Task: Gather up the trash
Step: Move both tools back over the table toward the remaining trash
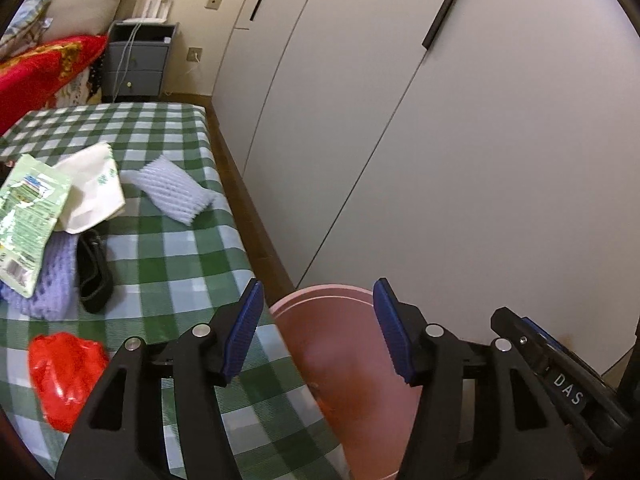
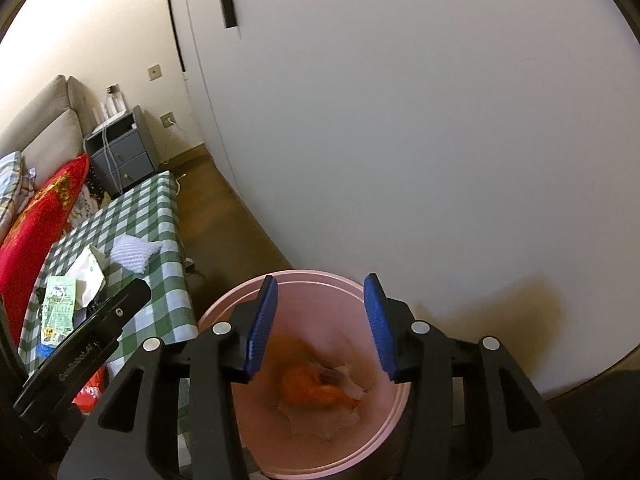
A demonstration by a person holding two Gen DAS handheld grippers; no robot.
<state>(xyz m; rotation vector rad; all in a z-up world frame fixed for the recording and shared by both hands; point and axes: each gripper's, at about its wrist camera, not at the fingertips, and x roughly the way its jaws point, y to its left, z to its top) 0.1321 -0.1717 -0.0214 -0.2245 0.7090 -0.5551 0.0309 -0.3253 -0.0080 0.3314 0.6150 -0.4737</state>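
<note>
Your right gripper (image 2: 321,326) hangs over the pink bin (image 2: 280,278), jaws apart with nothing between them; blurred orange trash (image 2: 310,390) lies at the bin's bottom. Your left gripper (image 1: 318,330) is likewise parted and empty, over the edge of the green checked table (image 1: 168,240) beside the bin (image 1: 344,352). "DAS" reads on the right gripper's body. On the table lie a red wrapper (image 1: 66,376), a green printed packet (image 1: 28,216) with unreadable writing, and white foam netting (image 1: 172,188).

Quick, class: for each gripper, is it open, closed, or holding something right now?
Left gripper: open, nothing between its blue pads, at the rim of the round pink plastic bin.
Right gripper: open and empty above that bin, where crumpled orange trash lies.
</note>
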